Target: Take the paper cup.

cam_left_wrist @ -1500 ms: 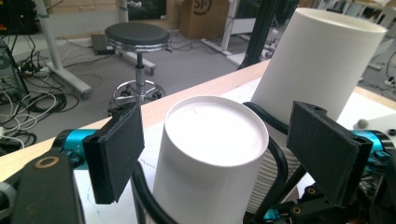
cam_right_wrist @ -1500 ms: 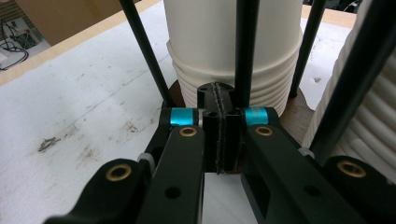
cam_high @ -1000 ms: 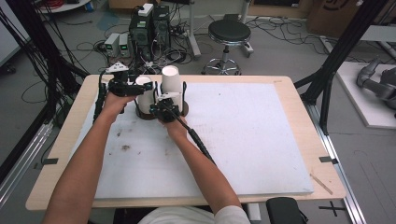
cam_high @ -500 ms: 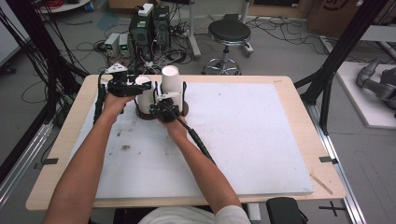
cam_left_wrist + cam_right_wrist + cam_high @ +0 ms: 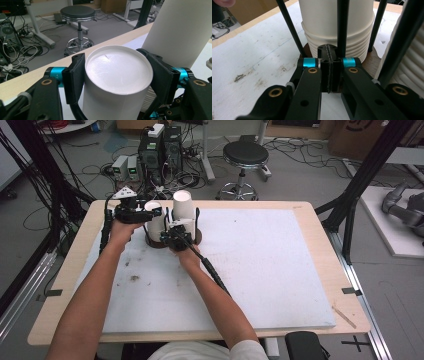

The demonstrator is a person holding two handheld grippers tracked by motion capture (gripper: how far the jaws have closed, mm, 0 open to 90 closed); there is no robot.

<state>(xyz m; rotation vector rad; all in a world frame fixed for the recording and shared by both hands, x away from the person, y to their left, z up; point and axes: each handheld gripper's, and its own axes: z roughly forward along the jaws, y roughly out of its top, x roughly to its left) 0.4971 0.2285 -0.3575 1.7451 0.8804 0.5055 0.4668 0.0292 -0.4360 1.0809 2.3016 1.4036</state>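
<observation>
Two stacks of upside-down white paper cups stand in a holder of black rods on dark round bases. My left gripper (image 5: 150, 214) has just been closing its jaws and is now shut on the top cup (image 5: 117, 80) of the shorter left stack (image 5: 156, 225), one pad pressing on each side. The taller right stack (image 5: 182, 206) rises beside it. My right gripper (image 5: 329, 53) is shut with its pads together, low at the foot of the taller stack (image 5: 337, 30), close to a black rod (image 5: 342, 25). I see nothing between its pads.
A white mat (image 5: 260, 265) covers most of the wooden table (image 5: 320, 220); it is stained near the left. The dark round base (image 5: 372, 62) lies under the cups. On the floor behind the table are a black stool (image 5: 245, 155), computers and cables.
</observation>
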